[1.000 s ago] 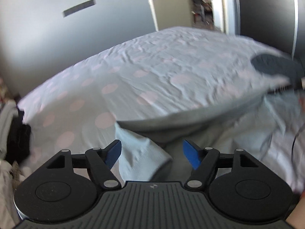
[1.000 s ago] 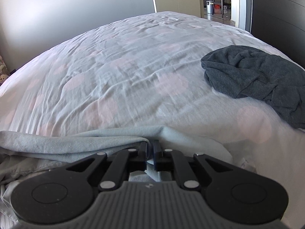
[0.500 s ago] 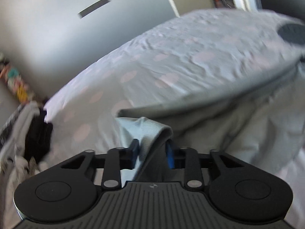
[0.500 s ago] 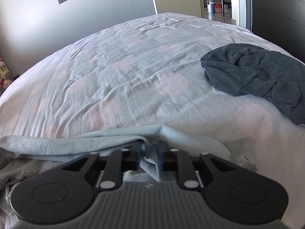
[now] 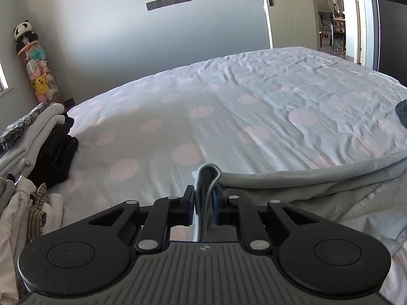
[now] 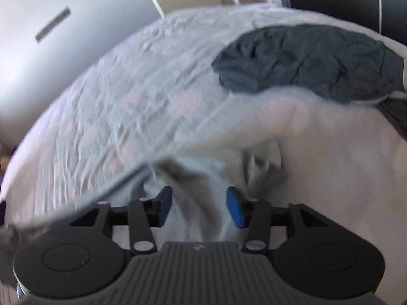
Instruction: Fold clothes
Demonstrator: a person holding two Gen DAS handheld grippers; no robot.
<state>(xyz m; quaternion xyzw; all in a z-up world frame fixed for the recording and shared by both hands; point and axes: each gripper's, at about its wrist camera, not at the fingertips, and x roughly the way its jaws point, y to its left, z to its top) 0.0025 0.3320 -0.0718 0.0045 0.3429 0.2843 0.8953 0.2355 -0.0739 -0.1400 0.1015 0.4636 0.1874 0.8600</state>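
Note:
A pale grey-green garment (image 5: 318,185) lies along the near edge of the bed. My left gripper (image 5: 203,200) is shut on a folded ribbed edge of it, which stands up between the blue pads. In the right wrist view the same pale garment (image 6: 195,203) is bunched under my right gripper (image 6: 199,206), whose blue pads (image 6: 235,207) stand wide apart, open, with loose cloth between and below them. That view is blurred by motion.
The bed carries a light sheet with pink dots (image 5: 254,106). A crumpled dark grey garment (image 6: 305,58) lies at the right. Stacked folded clothes (image 5: 43,137) sit at the left edge, with more piled below. Plush toys (image 5: 35,61) stand in the far left corner.
My left gripper went from open to shut on the garment's edge and swung to face the bed. My right gripper, shut on the cloth before, has opened and let it go.

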